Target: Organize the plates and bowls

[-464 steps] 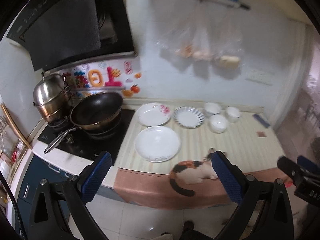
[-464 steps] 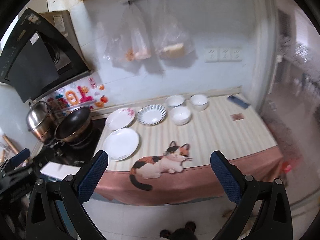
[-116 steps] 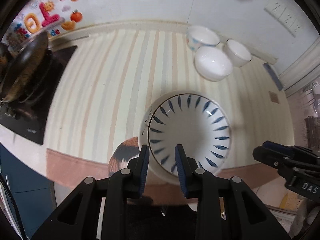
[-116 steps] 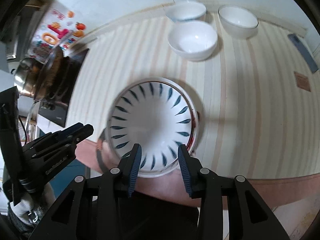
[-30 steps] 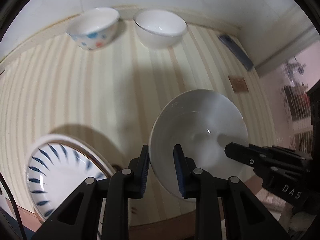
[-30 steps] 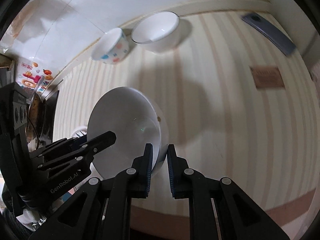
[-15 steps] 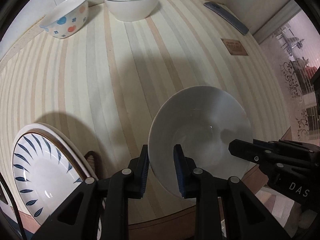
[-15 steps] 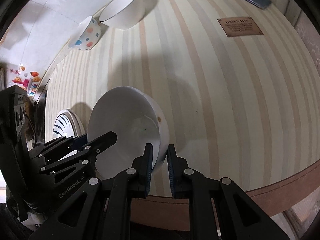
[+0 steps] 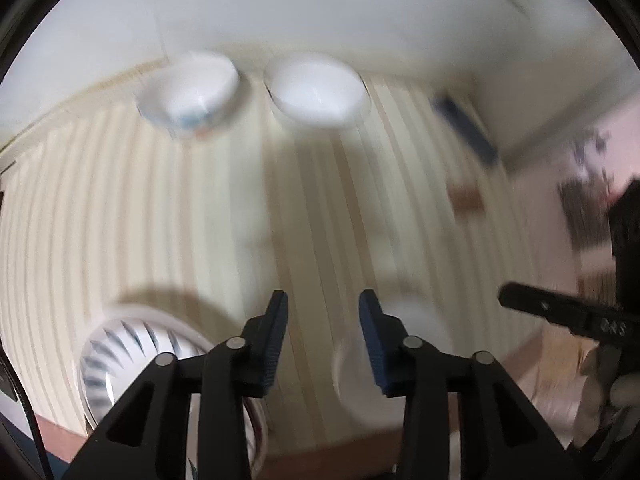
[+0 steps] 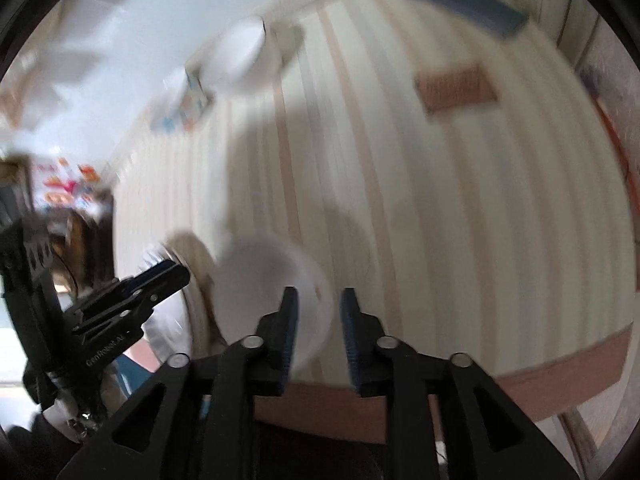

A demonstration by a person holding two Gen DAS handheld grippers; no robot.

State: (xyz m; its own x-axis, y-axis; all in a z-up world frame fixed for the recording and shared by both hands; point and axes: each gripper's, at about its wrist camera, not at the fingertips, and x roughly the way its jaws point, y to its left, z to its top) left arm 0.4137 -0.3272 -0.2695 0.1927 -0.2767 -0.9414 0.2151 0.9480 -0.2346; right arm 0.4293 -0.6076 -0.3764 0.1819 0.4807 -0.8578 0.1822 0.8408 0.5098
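Note:
A plain white bowl (image 10: 260, 280) rests on the striped counter cloth (image 10: 440, 220), just right of the stacked plates topped by the blue-leaf plate (image 9: 132, 344). My right gripper (image 10: 319, 296) is opening; the bowl's right rim shows in the gap, clear of the pads. My left gripper (image 9: 323, 300) is opening too, with the bowl (image 9: 424, 324) blurred behind its right finger and its edge loose in the gap. A patterned bowl (image 9: 188, 92) and another white bowl (image 9: 316, 92) stand by the back wall. Both views are motion-blurred.
A blue flat object (image 10: 460, 0) and a brown patch (image 10: 456, 88) lie toward the cloth's far right. A dark stove area with colourful wall stickers (image 10: 60, 184) is at the left. The counter's front edge (image 10: 560, 360) runs just below the bowl.
Both grippers were shut on the white bowl's rim; now their jaws stand apart and off it. Both hands have pulled back, and the bowl sits on the cloth beside the plate stack.

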